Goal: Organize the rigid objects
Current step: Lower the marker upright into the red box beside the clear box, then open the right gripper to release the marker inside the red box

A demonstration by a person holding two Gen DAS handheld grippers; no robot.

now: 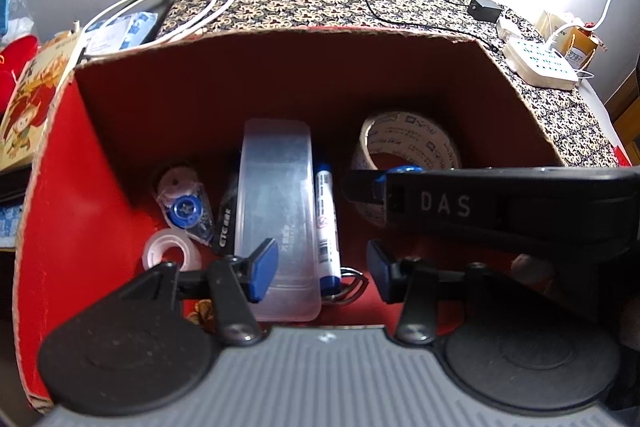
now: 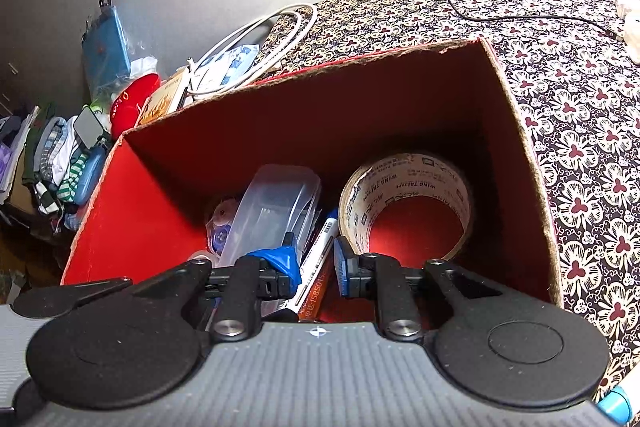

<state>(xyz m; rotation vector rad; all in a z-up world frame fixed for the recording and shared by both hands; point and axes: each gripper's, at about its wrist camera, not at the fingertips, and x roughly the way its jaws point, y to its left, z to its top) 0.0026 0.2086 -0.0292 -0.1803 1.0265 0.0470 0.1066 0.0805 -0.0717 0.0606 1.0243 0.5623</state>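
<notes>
Patterned cloth over the counter (image 1: 400, 3), with a white power strip (image 1: 540, 63) at the far right and a coiled white cable (image 1: 192, 7) at the far left. From the left wrist: looks down into a red cardboard box (image 1: 60, 187) standing on that counter. Inside, along the floor: a clear plastic case (image 1: 276, 195) in the middle, a blue-capped marker (image 1: 326, 211) touching its right side, a correction tape (image 1: 186, 207) and a small tape roll (image 1: 172, 251) to its left, a packing tape roll (image 1: 408, 139) standing at the right. Left gripper (image 1: 320, 267) above case and marker, jaws released, grasping nothing. Right gripper (image 1: 394, 173) reaching in from the right, tip in front of the packing tape roll.

From the right wrist: same box (image 2: 532, 187), a pile of clothes (image 2: 52, 163) beyond its left wall. Packing tape roll (image 2: 400, 179) tilted near the right wall, case (image 2: 276, 199) and marker (image 2: 320, 247) beside it. Right gripper (image 2: 316, 267) over the marker, jaws drawn near each other yet parted by a narrow gap, clamping nothing.
</notes>
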